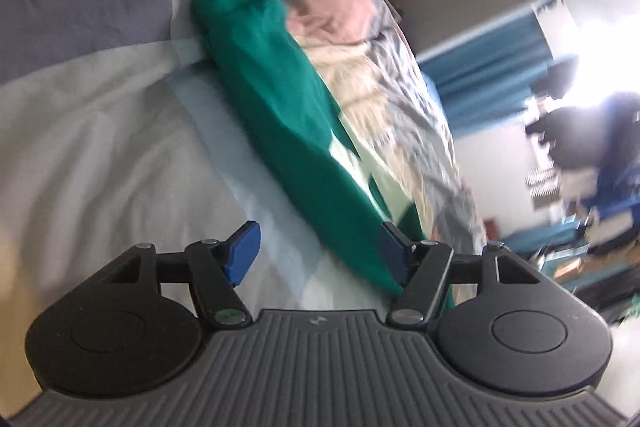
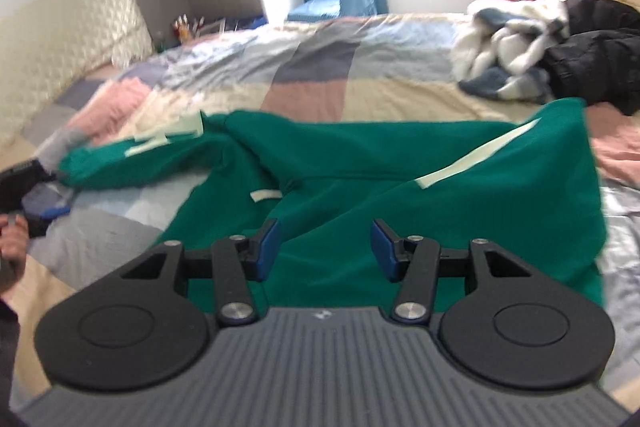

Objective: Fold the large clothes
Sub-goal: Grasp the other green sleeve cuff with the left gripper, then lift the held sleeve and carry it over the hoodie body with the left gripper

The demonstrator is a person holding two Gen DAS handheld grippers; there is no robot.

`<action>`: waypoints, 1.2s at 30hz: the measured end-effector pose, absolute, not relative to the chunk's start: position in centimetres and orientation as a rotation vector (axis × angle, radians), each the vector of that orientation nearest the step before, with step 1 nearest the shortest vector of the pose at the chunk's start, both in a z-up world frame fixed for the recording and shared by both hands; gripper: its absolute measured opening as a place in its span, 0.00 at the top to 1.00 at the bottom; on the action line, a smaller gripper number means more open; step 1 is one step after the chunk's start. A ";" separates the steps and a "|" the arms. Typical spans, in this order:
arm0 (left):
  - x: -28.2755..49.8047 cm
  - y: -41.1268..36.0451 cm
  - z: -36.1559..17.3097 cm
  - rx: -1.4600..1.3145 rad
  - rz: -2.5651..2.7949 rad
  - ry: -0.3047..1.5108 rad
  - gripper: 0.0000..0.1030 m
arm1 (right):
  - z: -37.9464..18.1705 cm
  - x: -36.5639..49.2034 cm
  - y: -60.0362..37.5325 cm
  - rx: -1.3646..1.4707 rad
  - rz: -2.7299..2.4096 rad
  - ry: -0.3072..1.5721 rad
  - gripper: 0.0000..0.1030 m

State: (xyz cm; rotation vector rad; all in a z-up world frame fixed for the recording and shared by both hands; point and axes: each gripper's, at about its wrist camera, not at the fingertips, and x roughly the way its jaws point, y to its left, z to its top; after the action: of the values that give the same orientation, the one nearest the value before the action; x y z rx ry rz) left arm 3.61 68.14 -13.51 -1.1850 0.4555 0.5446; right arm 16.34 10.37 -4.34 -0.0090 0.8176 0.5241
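Your green sweatshirt (image 2: 400,179) lies spread across the patchwork bed (image 2: 312,67), with cream stripes on it and one sleeve (image 1: 280,115) stretched out long toward the quilted headboard (image 2: 60,39). Your left tool (image 1: 320,255) hovers just above the near end of that sleeve with its blue pads (image 1: 242,253) spread wide; the cloth runs past the right-hand pad, but nothing is pinched between them. Your right tool (image 2: 324,249) hangs over the body of the sweatshirt, its jaws parted and empty, the green cloth showing through the gap. In the right wrist view your hand (image 2: 12,239) on the left tool's grip shows at the frame's edge. A heap of white and dark clothes (image 2: 540,51) sits well apart at the bed's far corner.
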 end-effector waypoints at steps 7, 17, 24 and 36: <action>7.4 74.9 -18.2 -1.207 0.623 0.401 0.32 | -9.0 20.1 14.2 -0.092 0.499 0.872 0.49; 10.4 80.7 -19.1 -1.248 0.811 0.400 0.47 | -11.4 20.8 12.1 -0.067 0.347 0.963 0.48; 14.8 81.8 -16.4 -1.006 0.905 0.559 0.92 | -9.8 19.8 11.2 -0.114 0.397 0.960 0.49; 19.3 71.8 -0.2 -0.348 0.728 0.424 0.93 | -11.1 15.4 5.6 0.047 0.335 0.823 0.50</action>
State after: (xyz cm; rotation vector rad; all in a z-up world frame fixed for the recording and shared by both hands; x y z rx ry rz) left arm 19.26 71.81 -0.18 -0.3477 0.4242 0.7280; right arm 15.42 5.64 -11.10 0.0470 0.8225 0.3348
